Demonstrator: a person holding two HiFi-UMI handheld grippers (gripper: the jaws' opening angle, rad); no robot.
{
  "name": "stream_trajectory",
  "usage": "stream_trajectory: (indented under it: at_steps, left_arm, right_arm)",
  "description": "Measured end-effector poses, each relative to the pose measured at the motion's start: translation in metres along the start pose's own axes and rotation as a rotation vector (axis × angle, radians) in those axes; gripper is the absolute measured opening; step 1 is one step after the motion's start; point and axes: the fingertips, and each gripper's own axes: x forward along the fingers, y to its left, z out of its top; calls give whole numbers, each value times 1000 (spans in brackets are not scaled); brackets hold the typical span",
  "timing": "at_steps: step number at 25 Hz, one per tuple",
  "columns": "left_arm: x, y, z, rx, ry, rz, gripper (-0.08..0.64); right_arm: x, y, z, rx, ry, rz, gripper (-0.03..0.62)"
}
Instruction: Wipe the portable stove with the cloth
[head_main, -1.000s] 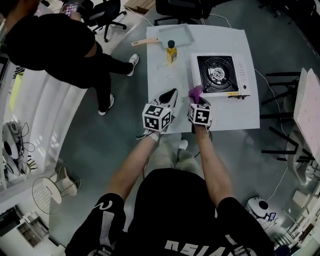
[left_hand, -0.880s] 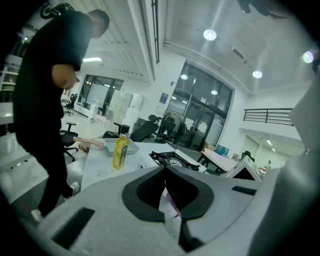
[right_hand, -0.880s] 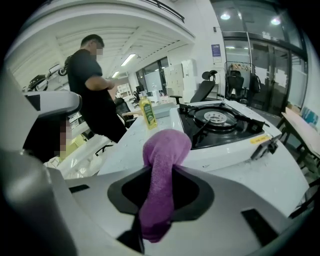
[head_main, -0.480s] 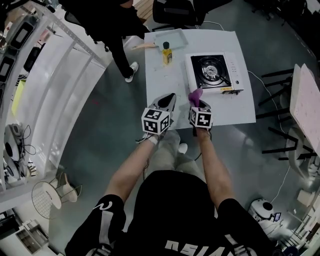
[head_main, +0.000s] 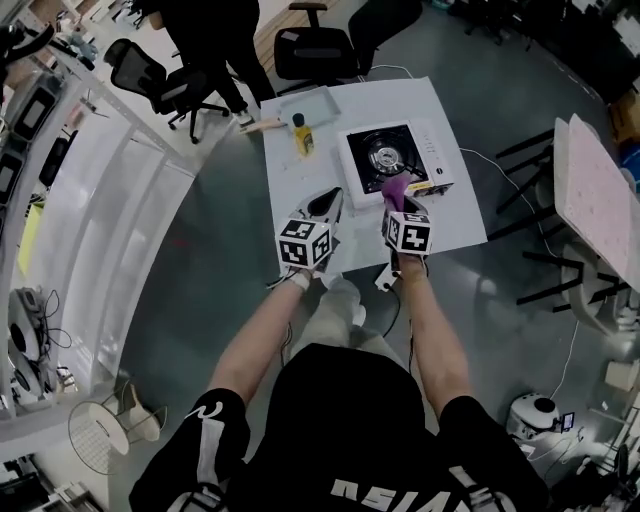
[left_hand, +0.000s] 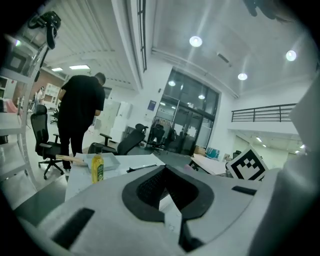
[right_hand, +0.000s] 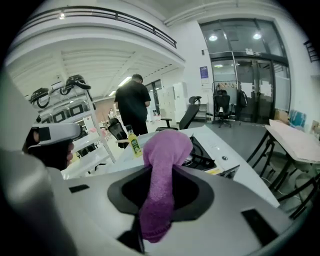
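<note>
Here, right gripper (head_main: 396, 200) clenched on purple cloth (head_main: 392, 186), left gripper (head_main: 325, 206) closed empty, yellow-filled bottle (head_main: 300, 136) beside tray (head_main: 315, 102)

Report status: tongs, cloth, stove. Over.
Right tongs shut on cloth, by stove's near edge. Left tongs shut, empty. Bottle and tray left of stove, path looks clear.
</note>
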Motion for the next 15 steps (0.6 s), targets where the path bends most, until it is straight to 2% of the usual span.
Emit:
stream_trajectory:
  at_steps: [9, 12, 15]
  left_arm:
    - [39, -23, 15, 30, 2, -44, 5]
    - [45, -22, 12, 55, 16, -44, 5]
    - [55, -13, 12, 48, 18, -31, 5]
  right_arm:
    - [-12, -54, 32, 17, -47, -35, 103]
    - [-7, -61, 40, 10, -55, -34, 103]
    - [3, -65, 51, 1, -63, -22, 103]
